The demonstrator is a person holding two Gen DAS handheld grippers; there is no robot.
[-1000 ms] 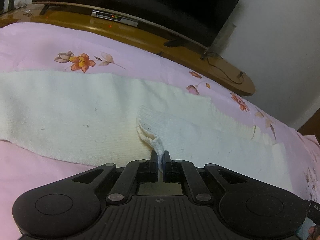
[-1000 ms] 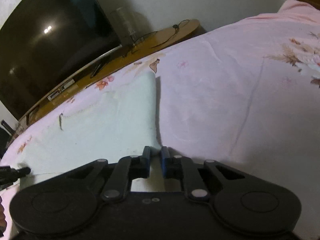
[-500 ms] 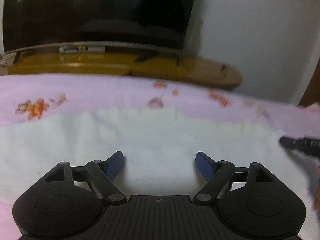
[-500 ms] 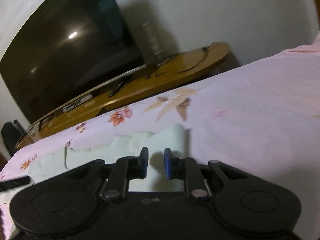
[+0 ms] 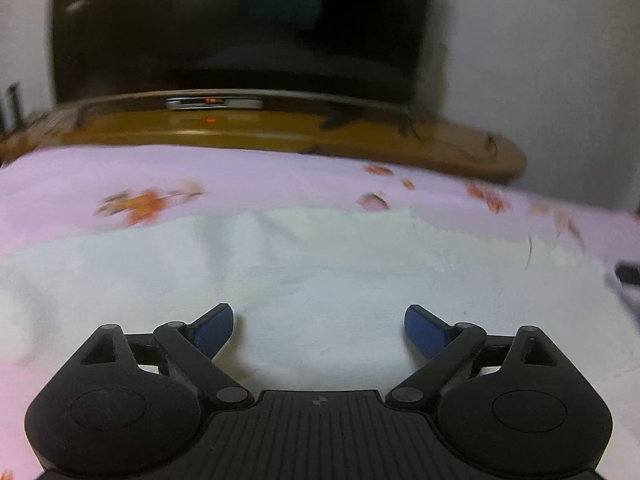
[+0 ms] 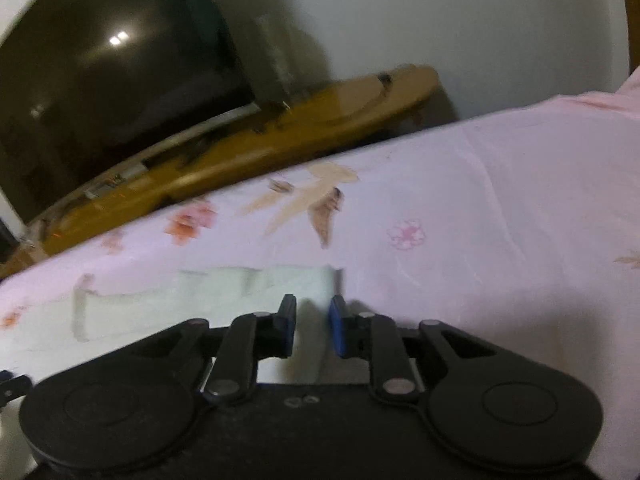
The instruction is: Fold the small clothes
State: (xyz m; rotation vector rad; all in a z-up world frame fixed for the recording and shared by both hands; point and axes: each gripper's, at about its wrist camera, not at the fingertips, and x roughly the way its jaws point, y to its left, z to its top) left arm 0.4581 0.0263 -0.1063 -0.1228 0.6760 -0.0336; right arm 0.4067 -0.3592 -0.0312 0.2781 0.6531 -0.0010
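Where left tongs (image 5: pixel 319 330) gape, white garment (image 5: pixel 320 272) unpinched.

A dark television screen (image 5: pixel 240 28) is standing on a curved amber wooden stand (image 5: pixel 280 136), catching reflections of a ceiling light. A plain white wall (image 6: pixel 460 20) is rising behind it. A pink floral bedsheet (image 6: pixel 500 208) is spreading across the foreground, lying wrinkled under dim warm light.
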